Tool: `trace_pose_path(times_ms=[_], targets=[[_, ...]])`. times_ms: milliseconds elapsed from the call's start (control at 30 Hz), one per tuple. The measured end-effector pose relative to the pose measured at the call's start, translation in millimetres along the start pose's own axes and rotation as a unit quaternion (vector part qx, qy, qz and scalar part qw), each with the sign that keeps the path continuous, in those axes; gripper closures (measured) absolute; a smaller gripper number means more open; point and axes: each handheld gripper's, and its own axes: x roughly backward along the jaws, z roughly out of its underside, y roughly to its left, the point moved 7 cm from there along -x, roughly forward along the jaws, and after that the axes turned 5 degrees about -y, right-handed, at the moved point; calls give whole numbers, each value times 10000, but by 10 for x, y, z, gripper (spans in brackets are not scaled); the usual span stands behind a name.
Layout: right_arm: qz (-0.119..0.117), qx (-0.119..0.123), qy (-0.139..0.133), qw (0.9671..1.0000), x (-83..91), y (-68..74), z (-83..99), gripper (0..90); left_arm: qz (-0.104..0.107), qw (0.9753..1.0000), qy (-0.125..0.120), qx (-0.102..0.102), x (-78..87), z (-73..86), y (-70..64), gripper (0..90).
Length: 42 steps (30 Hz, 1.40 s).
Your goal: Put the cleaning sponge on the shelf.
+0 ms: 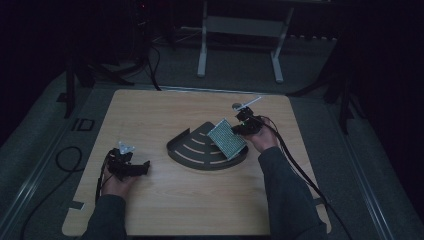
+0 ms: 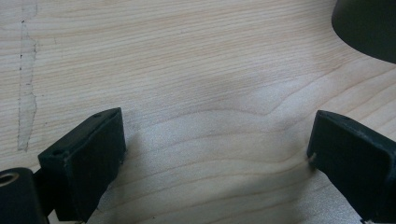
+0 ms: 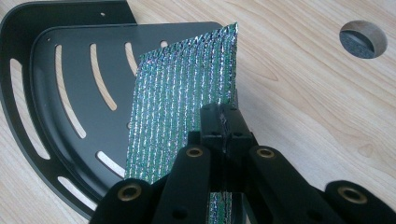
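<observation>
Clamped in the right hand-held gripper [image 3: 223,126], a glittering green mesh sheet [image 3: 182,107] is held tilted over the black slotted tray [image 3: 70,70] (release judged outstanding), while the left hand-held gripper [image 2: 217,154] is held open above bare surface [image 2: 187,70].

The table [image 3: 303,79] is pale wood with wavy grain lines, smooth and matt. The corner shelf [image 3: 46,79] at the left of the frame looks like black metal, smooth with a soft shine. The pad [image 3: 177,107] is shiny, bumpy, silver-green foil. The right claw [image 3: 224,122] looks like matt black plastic.
</observation>
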Motion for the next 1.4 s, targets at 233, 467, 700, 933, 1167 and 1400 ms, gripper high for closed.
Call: trace_pose_path(times_ms=[233, 467, 700, 933, 1167, 1400], targets=[[53, 22, 53, 10000, -42, 11, 41, 896, 0, 10000, 1, 1, 0, 0, 0, 46], [56, 59, 129, 9999, -81, 18, 70, 896, 0, 10000, 1, 1, 0, 0, 0, 46], [100, 86, 188, 9997, -109, 24, 90, 895, -1, 10000, -3, 7, 0, 0, -1, 46], [121, 148, 262, 9995, -152, 33, 114, 895, -1, 10000, -2, 7, 0, 0, -1, 46], [270, 268, 411, 9984, -205, 29, 153, 894, 1, 10000, 2, 1, 0, 0, 0, 46], [365, 253, 449, 9980, -211, -9, 176, 893, -1, 10000, 1, 2, 0, 0, 0, 46]])
